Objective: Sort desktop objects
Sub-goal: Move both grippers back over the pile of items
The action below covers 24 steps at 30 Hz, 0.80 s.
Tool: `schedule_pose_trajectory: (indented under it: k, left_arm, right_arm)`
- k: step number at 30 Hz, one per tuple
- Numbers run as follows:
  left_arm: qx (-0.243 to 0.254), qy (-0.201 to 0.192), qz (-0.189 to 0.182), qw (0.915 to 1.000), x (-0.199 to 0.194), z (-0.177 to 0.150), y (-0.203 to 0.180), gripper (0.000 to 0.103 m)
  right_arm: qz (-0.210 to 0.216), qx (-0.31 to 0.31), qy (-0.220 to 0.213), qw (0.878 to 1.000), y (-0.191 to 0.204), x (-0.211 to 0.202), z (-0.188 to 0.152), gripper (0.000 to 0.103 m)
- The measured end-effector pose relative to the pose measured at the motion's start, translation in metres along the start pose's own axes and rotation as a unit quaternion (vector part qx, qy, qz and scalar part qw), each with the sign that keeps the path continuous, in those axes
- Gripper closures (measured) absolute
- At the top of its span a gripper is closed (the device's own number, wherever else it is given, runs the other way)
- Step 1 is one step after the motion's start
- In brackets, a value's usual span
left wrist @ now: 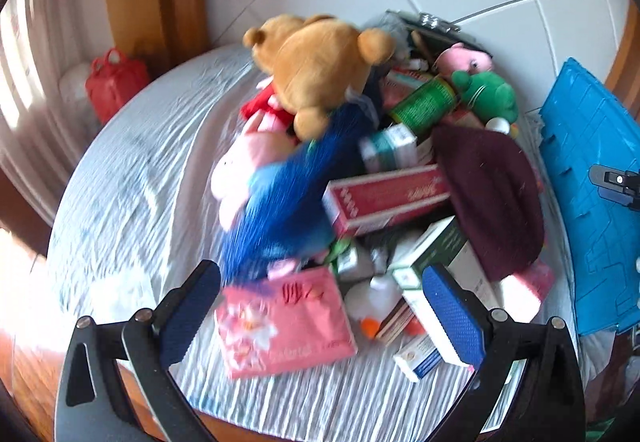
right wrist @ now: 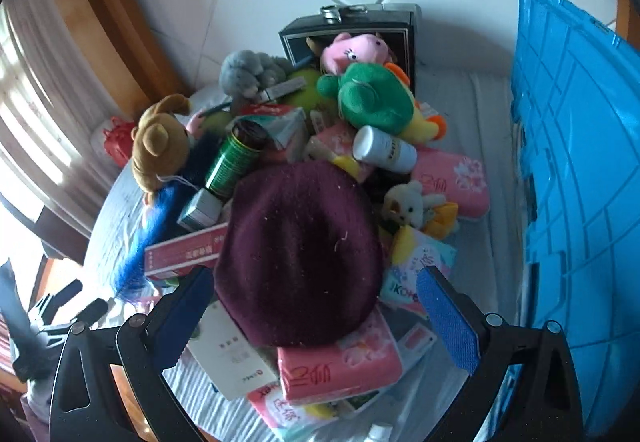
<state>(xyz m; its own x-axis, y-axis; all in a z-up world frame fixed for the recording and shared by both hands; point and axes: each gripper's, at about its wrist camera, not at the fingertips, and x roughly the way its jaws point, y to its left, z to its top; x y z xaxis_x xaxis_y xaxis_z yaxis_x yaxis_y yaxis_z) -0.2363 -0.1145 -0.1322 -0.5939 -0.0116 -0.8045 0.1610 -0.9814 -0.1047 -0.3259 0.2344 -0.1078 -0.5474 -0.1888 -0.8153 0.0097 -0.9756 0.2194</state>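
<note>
Both spread w/ nothing between the pads: left hand-held gripper (left wrist: 320,316) over a pink tissue pack (left wrist: 286,326), right hand-held gripper (right wrist: 316,316) over the maroon hat (right wrist: 298,254) atop the pile on the cloth-covered surface (left wrist: 132,178).

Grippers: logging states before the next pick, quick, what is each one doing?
Left gripper: open, holding nothing.
Right gripper: open, holding nothing.

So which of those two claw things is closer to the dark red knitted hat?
Right. The right gripper hovers directly over the hat, jaws open around it. The left gripper sits farther left, over the pink tissue pack.
</note>
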Motion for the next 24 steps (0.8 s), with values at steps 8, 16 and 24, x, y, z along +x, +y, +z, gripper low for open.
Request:
schedule_pose_trajectory:
  k: [8,16,24]
  left_arm:
    - [-0.055,0.039,0.029,0.9973,0.032,-0.041,-0.006,0.000]
    - [-0.084,0.089,0.091,0.9883,0.076,-0.073,0.002,0.000]
    - [-0.119,0.114,0.161,0.9731,0.053,-0.112,0.055,0.000]
  right_arm:
    - [0.005,-0.012,0.047,0.999,-0.021,0.034,-0.012,0.000]
    - [0.006,-0.029,0.070,0.997,-0.024,0.063,-0.015,0.000]
    - [0.019,-0.038,0.086,0.995,-0.017,0.083,-0.018,0.000]
